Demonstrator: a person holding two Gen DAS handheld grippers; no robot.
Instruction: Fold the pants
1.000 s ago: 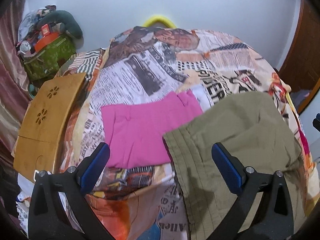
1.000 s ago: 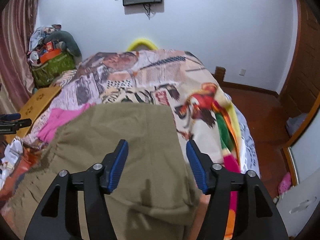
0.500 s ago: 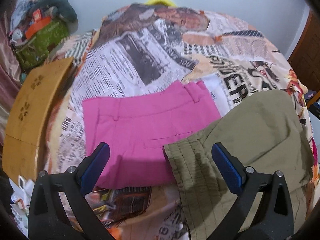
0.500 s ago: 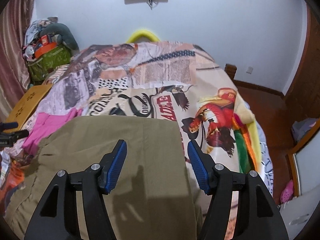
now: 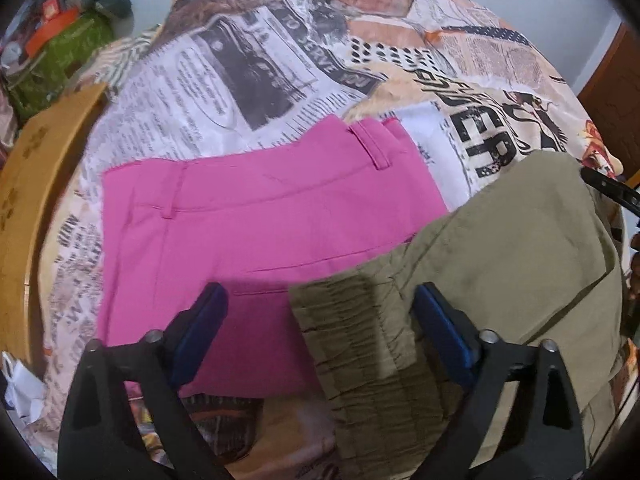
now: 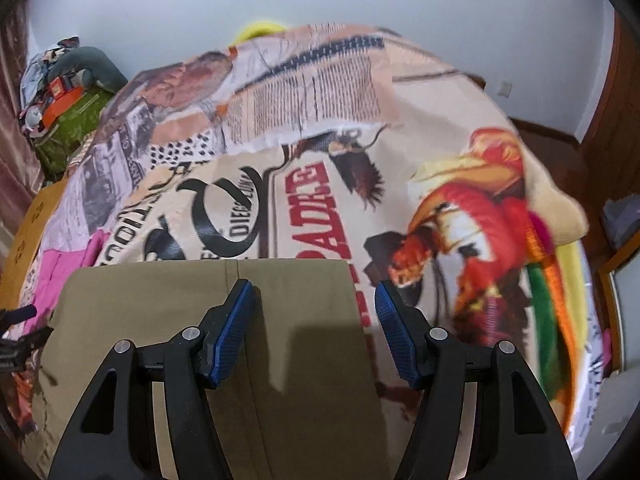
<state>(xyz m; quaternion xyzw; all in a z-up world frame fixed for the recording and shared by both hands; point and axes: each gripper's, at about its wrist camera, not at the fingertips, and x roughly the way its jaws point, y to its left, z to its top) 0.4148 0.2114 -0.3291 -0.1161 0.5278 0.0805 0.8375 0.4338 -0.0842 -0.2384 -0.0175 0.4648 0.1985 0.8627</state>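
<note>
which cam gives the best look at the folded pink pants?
Left wrist view. The folded pink fabric pants lie nearly whole on the printed bedspread, belt loops visible, one edge under the olive-green pants. The right wrist view catches only a pink sliver at its left edge, beside the olive pants.

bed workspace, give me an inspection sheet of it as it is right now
surface: newspaper-print bedspread covering the bed
job's things: olive-green pants lying on the bedspread, gathered waistband overlapping folded pink pants
clutter: wooden lap tray and green bag at the bed's left
grippers: left tool open above the waistband; right tool open above the olive fabric
cables: nothing seen
surroundings: white wall, wooden floor
</note>
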